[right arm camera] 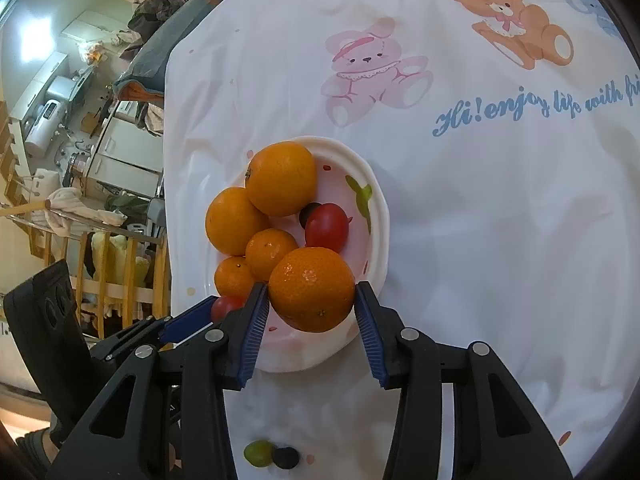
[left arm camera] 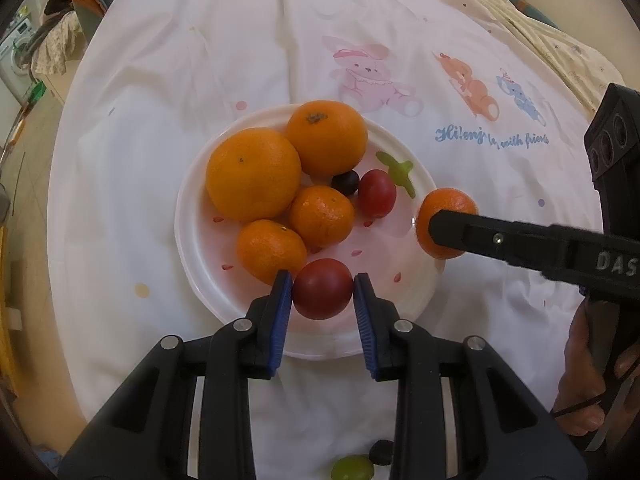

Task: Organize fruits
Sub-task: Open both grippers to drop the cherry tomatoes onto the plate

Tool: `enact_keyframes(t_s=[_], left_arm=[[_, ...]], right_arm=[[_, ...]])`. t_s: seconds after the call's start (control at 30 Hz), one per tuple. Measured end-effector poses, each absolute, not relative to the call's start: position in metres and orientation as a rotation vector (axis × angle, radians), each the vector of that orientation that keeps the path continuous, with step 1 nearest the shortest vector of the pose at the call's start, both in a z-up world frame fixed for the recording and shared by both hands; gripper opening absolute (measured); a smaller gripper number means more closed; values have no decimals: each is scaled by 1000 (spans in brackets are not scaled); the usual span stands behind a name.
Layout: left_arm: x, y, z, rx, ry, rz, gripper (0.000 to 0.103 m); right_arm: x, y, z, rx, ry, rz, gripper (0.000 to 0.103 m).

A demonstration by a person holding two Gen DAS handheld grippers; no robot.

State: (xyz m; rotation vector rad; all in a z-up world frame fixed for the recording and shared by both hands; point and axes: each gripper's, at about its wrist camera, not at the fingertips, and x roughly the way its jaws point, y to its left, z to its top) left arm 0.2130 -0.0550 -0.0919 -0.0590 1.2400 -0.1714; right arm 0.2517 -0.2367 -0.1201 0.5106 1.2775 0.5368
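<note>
A white plate (left arm camera: 188,240) (right arm camera: 380,216) on the bear-print cloth holds two large oranges (left arm camera: 253,174), two small mandarins (left arm camera: 321,216), a red tomato (left arm camera: 377,193) and a dark grape (left arm camera: 345,182). My left gripper (left arm camera: 322,292) is over the plate's near rim, its blue pads pressed on both sides of another red tomato (left arm camera: 323,289) (right arm camera: 226,306). My right gripper (right arm camera: 312,296) is shut on a mandarin (right arm camera: 312,288) (left arm camera: 448,204) at the plate's right rim. In the left wrist view one of its black fingers (left arm camera: 500,236) crosses that fruit.
A green grape (right arm camera: 258,453) and a dark grape (right arm camera: 285,457) lie loose on the cloth below the grippers. A hand (left arm camera: 580,380) holds the right gripper's handle. The table's left edge (right arm camera: 168,200) drops off to a cluttered room with a wooden rack.
</note>
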Motion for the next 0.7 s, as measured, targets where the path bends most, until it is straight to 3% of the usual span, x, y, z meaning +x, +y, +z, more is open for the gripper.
enact_keyframes(t_s=[0.03,0.07,0.1,0.17,0.7], left_arm=[[213,-56,-93,-55,1250,-176,28],[213,-56,-94,-51,1261,-180,33],[213,-56,-94,-51,1264,-180,50],[211,-55,-93,-54,1253,-169,70],[202,-38,-68,-70,1136,-109,71]], right_arm=[[252,-237,-120,517,1273,535,70],[252,-238,-118,514,1256,526,73],[251,-239,-115,503,1242,518,73],[251,-242,-112,489,1222,506,73],[242,-261,-98,517,1170,441,73]])
